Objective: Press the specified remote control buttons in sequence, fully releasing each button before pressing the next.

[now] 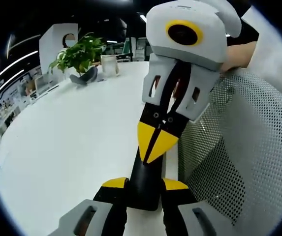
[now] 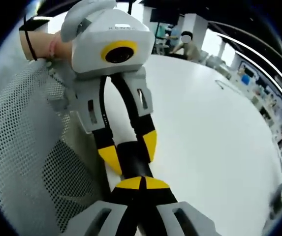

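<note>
White table (image 1: 72, 137), left gripper (image 1: 144, 184) clamping remote (image 1: 145, 189)

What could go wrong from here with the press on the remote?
1. Slip: the black slab-shaped remote control is pinched in the left claw near the white table's edge, beside the grey mesh chair back; a hard push could knock it off.
2. Wrong key: the shut right claw hides the buttons under its tips.
</note>
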